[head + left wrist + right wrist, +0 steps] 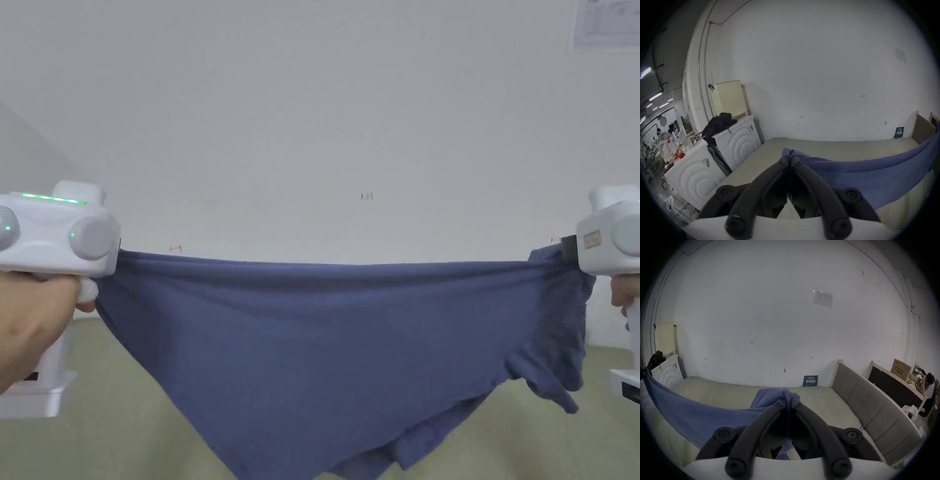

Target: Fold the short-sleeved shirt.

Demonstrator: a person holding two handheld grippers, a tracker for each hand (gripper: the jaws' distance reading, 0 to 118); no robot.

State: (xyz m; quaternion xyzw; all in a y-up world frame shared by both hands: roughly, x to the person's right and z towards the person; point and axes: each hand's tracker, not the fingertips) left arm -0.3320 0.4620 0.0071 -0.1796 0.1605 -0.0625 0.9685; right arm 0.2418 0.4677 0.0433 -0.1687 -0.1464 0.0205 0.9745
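white wall fills the background of the head view, with a beige bed low down. a blue shirt hangs stretched in the air between 2 grippers, its top edge pulled nearly straight and the rest sagging toward the bed. the left gripper sits at the left edge, a hand wrapped round its white body; the right gripper is at the far right, held by another hand. a sleeve droops near the right end. the jaws themselves are hidden by the white housings here.

left gripper view: the left gripper has its 2 black jaws pressed together on a bunched corner of the shirt, which runs off to the right above the bed. 2 white washers stand beside the bed on the left, dark clothes heaped on the far 1, and a cream basket stands behind against the wall.

right gripper view: the right gripper is likewise clamped on a wad of the shirt, cloth poking out past the tips. the fabric trails left over the bed. a grey padded headboard borders the bed on the right, and a person sits far off at the right edge.
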